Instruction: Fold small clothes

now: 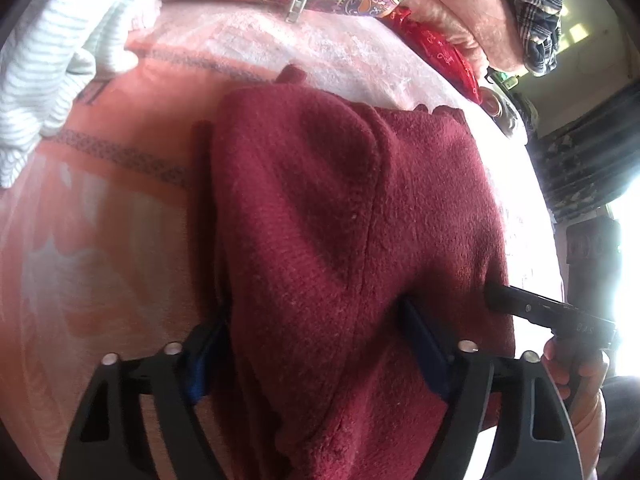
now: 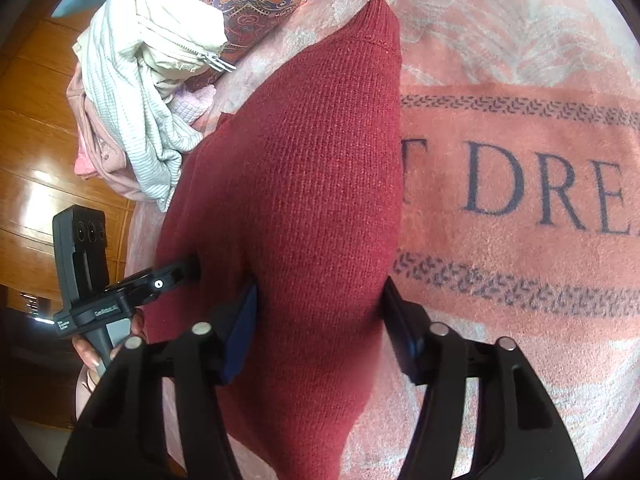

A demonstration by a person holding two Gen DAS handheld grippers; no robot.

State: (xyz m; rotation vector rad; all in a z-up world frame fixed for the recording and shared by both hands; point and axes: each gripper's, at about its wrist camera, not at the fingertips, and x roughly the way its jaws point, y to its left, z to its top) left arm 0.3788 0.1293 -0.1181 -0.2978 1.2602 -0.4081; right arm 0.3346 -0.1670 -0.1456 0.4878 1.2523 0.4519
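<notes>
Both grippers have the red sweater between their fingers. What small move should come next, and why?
Probably lower both hands together to lay the sweater flat on the blanket. Left gripper and right gripper each grip a bunched fold near one end, and the knit rises from the blanket toward them. Its far end already rests on the blanket, so setting it down would finish this fold.

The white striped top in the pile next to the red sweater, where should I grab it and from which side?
Probably by the loose fold of the white striped top that hangs down off the pile toward the red sweater. Come in from the sweater's side, low over the pink blanket. That flap lies free at the pile's edge; the cream zipped piece sits across its upper part.
</notes>
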